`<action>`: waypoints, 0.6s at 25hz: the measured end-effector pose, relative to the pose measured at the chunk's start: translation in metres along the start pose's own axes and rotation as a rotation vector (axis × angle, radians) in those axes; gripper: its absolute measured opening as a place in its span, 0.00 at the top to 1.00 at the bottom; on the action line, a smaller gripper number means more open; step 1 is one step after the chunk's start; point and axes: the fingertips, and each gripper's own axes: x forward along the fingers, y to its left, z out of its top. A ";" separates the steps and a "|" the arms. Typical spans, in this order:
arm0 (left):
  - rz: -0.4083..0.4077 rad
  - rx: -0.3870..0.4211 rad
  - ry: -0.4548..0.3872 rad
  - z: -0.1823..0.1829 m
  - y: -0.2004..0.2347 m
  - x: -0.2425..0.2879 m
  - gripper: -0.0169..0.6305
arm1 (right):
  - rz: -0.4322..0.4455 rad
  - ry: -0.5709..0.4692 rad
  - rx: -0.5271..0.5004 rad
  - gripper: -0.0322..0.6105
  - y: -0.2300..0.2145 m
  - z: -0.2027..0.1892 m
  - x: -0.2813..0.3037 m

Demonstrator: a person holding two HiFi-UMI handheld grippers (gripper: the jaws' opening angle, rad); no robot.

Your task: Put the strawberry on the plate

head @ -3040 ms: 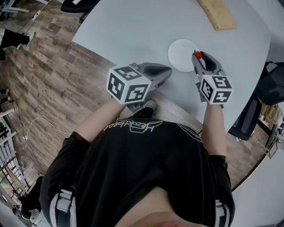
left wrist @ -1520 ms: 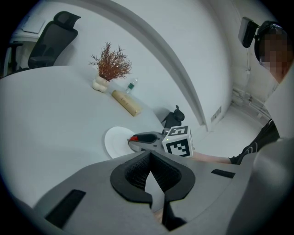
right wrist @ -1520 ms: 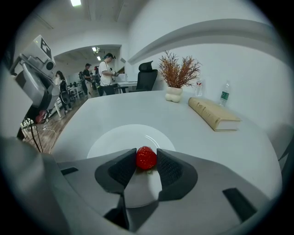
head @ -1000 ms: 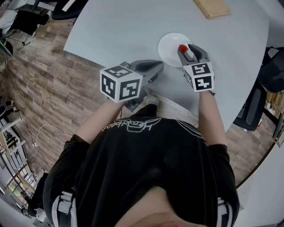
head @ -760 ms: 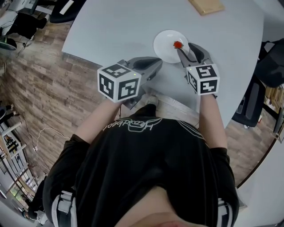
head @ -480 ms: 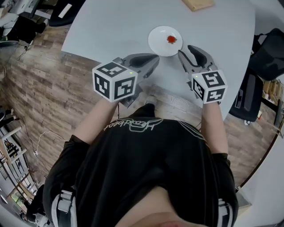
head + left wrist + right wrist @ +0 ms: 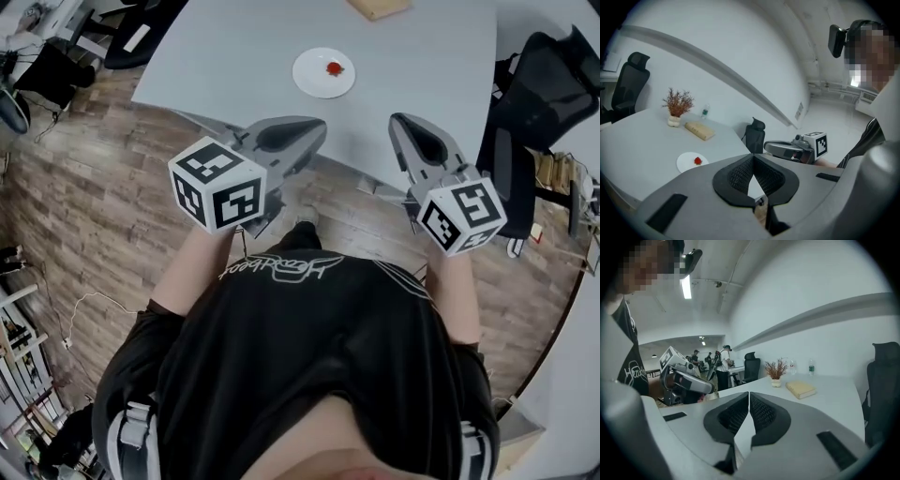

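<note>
The red strawberry lies on the small white plate near the front edge of the grey table. The left gripper view shows the same strawberry on the plate. Both grippers are held back from the table, over the wooden floor in front of the person. My left gripper is shut and empty. My right gripper has its jaws closed together with nothing between them; its tips meet in its own view. Each gripper is seen from the other: right gripper, left gripper.
A tan book lies at the table's far side, with a potted dried plant and a bottle beyond it. A black office chair stands at the table's right. Wooden floor lies under the grippers.
My right gripper opened and left the strawberry on the plate, then drew back and shut. Both grippers have pulled away from the table toward the person.
</note>
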 end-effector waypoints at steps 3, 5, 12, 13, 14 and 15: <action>-0.008 0.052 -0.022 0.002 -0.033 -0.012 0.96 | 0.023 -0.033 -0.002 0.93 0.022 0.007 -0.030; -0.019 0.051 -0.044 0.001 -0.054 -0.021 0.96 | 0.042 -0.044 0.007 0.94 0.037 0.007 -0.047; -0.036 0.070 -0.085 -0.017 -0.115 -0.052 0.96 | 0.082 -0.082 0.014 0.94 0.090 0.003 -0.099; -0.040 0.070 -0.091 -0.020 -0.122 -0.056 0.96 | 0.083 -0.084 0.016 0.94 0.096 0.001 -0.105; -0.041 0.073 -0.094 -0.023 -0.129 -0.059 0.96 | 0.084 -0.086 0.019 0.94 0.102 -0.002 -0.111; -0.040 0.079 -0.096 -0.025 -0.135 -0.062 0.96 | 0.086 -0.086 0.020 0.94 0.108 -0.003 -0.117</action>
